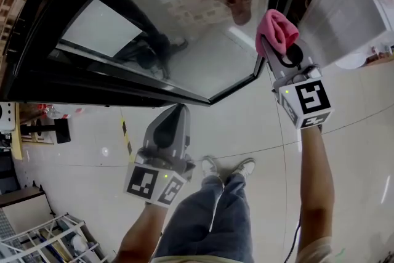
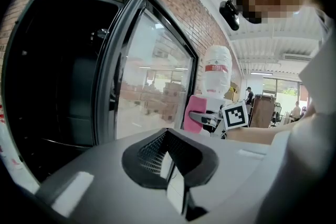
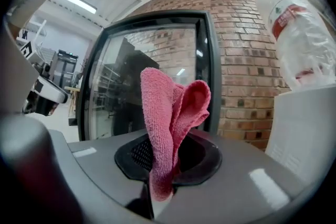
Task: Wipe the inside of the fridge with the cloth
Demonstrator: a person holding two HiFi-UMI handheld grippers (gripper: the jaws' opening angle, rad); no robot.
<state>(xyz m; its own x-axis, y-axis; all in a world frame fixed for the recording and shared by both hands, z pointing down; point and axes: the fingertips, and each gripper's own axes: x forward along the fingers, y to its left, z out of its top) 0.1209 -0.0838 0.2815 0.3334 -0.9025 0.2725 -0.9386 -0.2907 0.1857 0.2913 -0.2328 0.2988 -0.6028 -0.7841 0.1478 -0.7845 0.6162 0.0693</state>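
A pink cloth [image 1: 277, 29] is folded and stands up out of my right gripper [image 1: 271, 48], which is shut on it; in the right gripper view the cloth [image 3: 171, 126] rises from between the jaws. The fridge's glass door [image 1: 184, 28] stands swung open, and the right gripper sits by its outer edge. In the left gripper view the dark fridge interior [image 2: 52, 76] lies to the left of the door [image 2: 152, 81]. My left gripper [image 1: 175, 113] hangs lower, below the door, with its jaws together and nothing between them. The left gripper view also shows the cloth [image 2: 195, 113] beyond the door.
A white water dispenser [image 1: 351, 15] with a wrapped bottle [image 3: 294, 34] on top stands right of the fridge. A brick wall [image 3: 247, 81] is behind it. The person's legs and shoes [image 1: 228, 168] are on the tiled floor below. White racks [image 1: 43, 237] sit at the lower left.
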